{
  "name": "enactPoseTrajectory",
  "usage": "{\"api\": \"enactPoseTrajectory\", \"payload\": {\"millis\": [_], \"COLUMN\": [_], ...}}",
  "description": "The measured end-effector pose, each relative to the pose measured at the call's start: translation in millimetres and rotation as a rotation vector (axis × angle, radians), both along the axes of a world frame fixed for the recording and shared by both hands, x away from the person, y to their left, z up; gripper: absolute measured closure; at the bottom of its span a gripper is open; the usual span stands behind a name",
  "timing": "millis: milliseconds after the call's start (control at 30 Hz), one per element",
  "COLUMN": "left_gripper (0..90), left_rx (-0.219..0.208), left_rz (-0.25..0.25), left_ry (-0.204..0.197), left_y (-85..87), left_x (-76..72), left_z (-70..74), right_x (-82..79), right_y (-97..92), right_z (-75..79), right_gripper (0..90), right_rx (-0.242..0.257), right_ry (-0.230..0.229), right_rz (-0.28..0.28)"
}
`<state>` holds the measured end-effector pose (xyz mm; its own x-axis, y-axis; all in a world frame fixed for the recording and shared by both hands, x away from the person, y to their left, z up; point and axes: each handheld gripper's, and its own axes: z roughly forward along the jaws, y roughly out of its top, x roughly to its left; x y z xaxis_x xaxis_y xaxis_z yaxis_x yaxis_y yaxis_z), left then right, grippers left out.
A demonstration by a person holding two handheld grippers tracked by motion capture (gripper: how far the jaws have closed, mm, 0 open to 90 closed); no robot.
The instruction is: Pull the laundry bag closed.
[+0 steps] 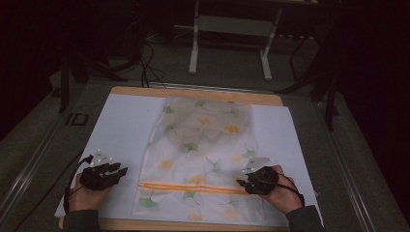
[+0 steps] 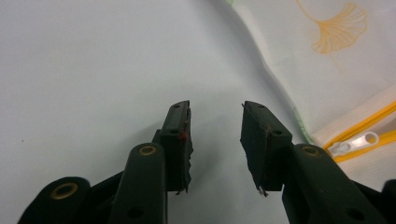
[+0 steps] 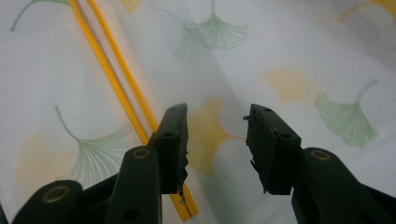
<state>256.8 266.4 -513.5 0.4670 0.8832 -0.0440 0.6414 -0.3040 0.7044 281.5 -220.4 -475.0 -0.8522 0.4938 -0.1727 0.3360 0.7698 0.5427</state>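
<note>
- Two hand-held grippers are over the bench (image 1: 121, 104), one at each end of the orange zip (image 1: 193, 186) that runs across the near part of a white, leaf-printed fabric cover (image 1: 203, 145).
- That fabric cover lies flat on a white sheet (image 1: 121, 125) in the middle of the bench, its zipped end toward the person.
- At the zip's left end the left hand-held gripper (image 2: 215, 116) hovers over the bare sheet just beside the cover's edge; its jaws stand apart with nothing between them, and the zip's white puller (image 2: 355, 141) lies just off to one side of them.
- Over the printed cloth near the zip's right end sits the right hand-held gripper (image 3: 217, 121), with jaws also apart and empty and the orange zip line passing under one jaw.
- Judged from this, the step in hand is the approach: both tools are lining up on the zip, and nothing is gripped yet.
- A likely next move is for the left one to shift onto the puller and close on its small tab, while the right pins or pinches the cloth by the zip so the cover does not slide or bunch when the puller is drawn along.
</note>
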Motion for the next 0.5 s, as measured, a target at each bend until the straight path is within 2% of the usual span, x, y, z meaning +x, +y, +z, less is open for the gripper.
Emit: {"api": "enactPoseTrajectory", "payload": {"millis": [133,233,367,500], "left_gripper": [62.8,62.3,60.4,60.5], "left_rx": [-0.022,-0.013,0.009,0.038], "left_rz": [0.014,0.020,0.032,0.044], "left_ry": [-0.003,-0.007,-0.035,-0.044], "left_y": [1.8,1.9,1.9,2.2], "left_x": [-0.4,-0.8,-1.8,-2.6], "left_z": [1.2,2.6,4.2,5.6], "right_x": [1.9,4.1,5.2,5.4], "right_y": [13.3,25.8,36.7,48.9], "right_z": [1.2,2.9,5.6,6.2], "right_gripper": [59.3,58.6,58.3,58.3], "right_rx": [-0.035,-0.068,-0.076,-0.091], "right_ry": [0.000,0.006,0.012,0.018], "right_rz": [0.029,0.061,0.090,0.112]}}
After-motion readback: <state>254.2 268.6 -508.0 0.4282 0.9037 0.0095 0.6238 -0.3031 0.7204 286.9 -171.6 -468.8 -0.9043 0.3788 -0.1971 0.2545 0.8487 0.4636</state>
